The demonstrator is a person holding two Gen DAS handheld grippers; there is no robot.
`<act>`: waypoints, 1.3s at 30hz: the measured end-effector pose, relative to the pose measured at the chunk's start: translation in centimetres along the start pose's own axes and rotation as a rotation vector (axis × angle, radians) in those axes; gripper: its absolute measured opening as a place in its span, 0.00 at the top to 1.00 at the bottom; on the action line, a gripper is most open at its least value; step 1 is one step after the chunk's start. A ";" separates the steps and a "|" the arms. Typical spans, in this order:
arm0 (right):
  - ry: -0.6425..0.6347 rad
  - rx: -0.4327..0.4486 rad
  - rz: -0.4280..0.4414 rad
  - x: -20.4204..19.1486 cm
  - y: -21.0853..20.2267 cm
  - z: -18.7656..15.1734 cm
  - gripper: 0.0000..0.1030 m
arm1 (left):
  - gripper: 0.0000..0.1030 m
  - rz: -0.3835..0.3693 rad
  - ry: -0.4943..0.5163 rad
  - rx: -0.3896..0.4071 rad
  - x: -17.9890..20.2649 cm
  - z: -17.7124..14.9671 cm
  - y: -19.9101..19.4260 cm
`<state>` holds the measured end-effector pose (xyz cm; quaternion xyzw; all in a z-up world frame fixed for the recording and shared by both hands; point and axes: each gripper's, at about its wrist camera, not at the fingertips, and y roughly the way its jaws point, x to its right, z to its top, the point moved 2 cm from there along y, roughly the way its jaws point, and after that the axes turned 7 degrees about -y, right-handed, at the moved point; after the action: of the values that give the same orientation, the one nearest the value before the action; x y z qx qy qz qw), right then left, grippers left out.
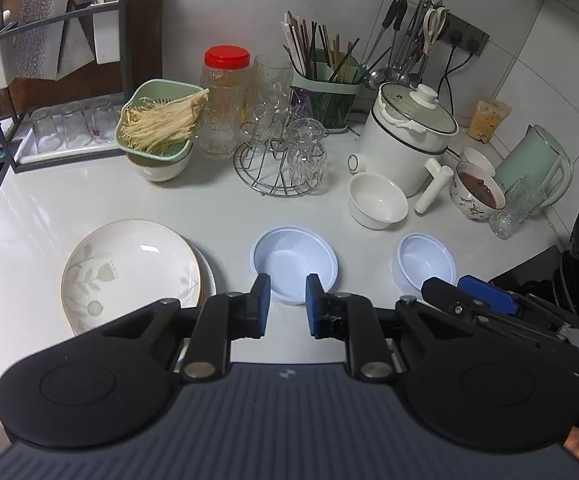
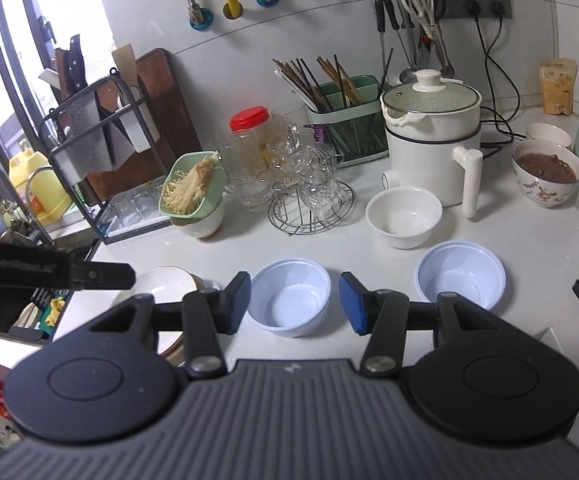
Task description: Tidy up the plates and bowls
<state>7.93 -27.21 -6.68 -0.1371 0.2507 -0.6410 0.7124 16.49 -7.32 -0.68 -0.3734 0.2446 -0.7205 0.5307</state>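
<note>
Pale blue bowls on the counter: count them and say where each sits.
2. One pale blue bowl sits near the counter's front middle, right of the stacked plates; the other pale blue bowl sits further right, in front of the white bowl.

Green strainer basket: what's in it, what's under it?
Green strainer basket holds pale enoki-like strands. It sits on a white bowl; the bowl's inside is covered.

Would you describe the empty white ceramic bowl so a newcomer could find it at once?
Start at the white electric pot with the speckled green lid, against the tiled wall. Directly in front of its base sits the white bowl. Unlike the two pale blue bowls nearer the counter edge, it is plain white, and unlike the patterned bowl it is empty.
</note>
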 end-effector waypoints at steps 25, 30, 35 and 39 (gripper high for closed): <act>0.130 0.015 -0.262 7.1 0.3 -2.1 0.50 | 0.79 -0.168 0.136 -0.143 5.0 1.4 10.0; 0.175 0.005 -0.308 9.1 1.4 -2.0 0.50 | 0.75 -0.181 0.172 -0.184 6.7 2.6 13.0; 0.199 -0.009 -0.326 10.5 2.8 -1.9 0.50 | 0.60 -0.199 0.195 -0.210 8.4 3.8 15.5; 0.220 -0.026 -0.330 12.0 4.0 -1.5 0.27 | 0.50 -0.202 0.197 -0.230 9.3 4.8 17.8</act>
<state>11.15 -38.20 -12.21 -0.1147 0.3095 -0.7570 0.5639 29.19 -21.51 -8.54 -0.3819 0.3377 -0.7706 0.3826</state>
